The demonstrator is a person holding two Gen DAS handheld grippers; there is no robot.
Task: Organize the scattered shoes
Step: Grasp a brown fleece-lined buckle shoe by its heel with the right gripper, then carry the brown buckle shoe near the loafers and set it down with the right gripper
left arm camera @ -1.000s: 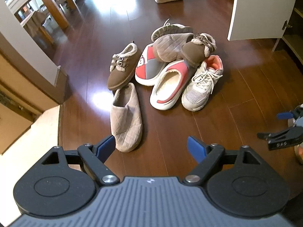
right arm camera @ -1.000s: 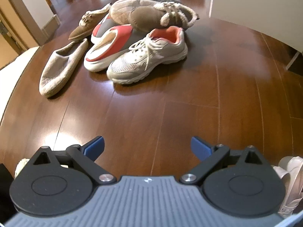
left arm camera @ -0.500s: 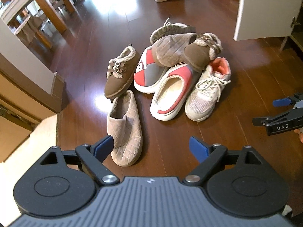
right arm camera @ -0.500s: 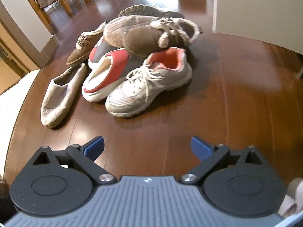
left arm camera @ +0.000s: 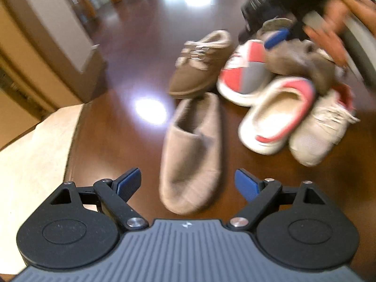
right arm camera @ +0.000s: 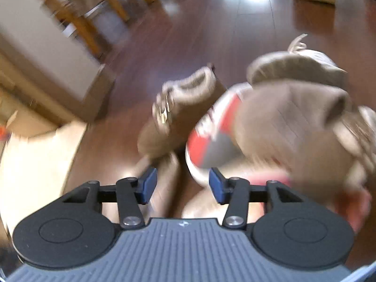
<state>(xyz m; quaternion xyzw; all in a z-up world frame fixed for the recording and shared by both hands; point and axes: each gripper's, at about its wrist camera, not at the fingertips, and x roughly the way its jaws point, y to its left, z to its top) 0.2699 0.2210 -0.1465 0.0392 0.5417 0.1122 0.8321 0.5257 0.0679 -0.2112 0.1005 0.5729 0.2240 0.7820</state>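
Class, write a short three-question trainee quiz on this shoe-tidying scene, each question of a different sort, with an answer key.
1. True or false: the beige quilted slipper lying alone on the floor sits straight ahead of the left gripper.
2. Multiple choice: the brown fur-lined shoe lies (A) on top of the pile, (B) on the floor beyond the beige quilted slipper, (C) inside a box.
3. Fill in: the clog beside the pale sneaker is white with a ____ band.

Key: 1 true. 2 B. 3 red.

Note: the left gripper's jaws stand open with nothing between them; the right gripper has its jaws closing over the pile, gripping nothing visible.
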